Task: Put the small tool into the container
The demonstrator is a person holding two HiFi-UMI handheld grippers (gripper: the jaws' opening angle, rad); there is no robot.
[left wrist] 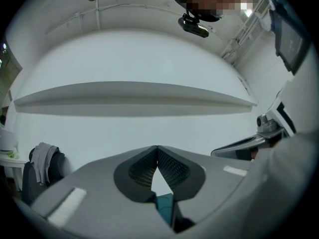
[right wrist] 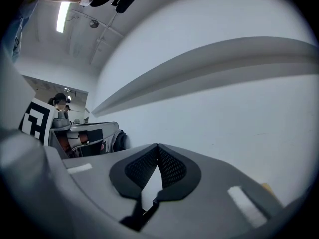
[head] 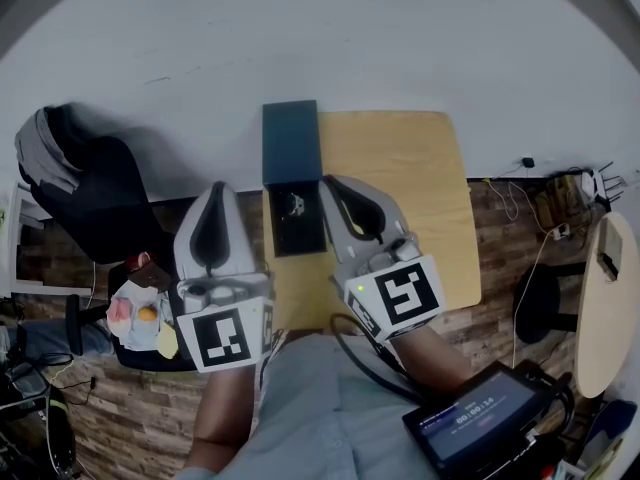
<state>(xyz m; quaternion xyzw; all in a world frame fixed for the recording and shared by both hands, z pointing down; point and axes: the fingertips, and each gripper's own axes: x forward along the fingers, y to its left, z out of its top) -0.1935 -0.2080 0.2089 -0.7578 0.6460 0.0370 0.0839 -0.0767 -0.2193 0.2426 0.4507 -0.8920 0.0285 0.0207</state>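
Note:
In the head view a dark teal box stands on the wooden table (head: 400,178), its lid (head: 290,140) folded back toward the wall. A small shiny tool (head: 296,204) lies in the box's black-lined base (head: 300,230). My right gripper (head: 329,181) hovers just right of the base, shut with nothing between its pads; in its own view the right gripper (right wrist: 158,145) points at the white wall. My left gripper (head: 215,187) is left of the box, beyond the table's edge, and is also shut and empty. Low between the jaws of the left gripper (left wrist: 157,147) shows a teal sliver (left wrist: 164,205).
A black chair draped with grey cloth (head: 85,183) stands at the left by the wall. A dark screen device (head: 480,420) hangs at the lower right with a cable. A round side table (head: 608,298) and loose wires (head: 540,193) are at the right.

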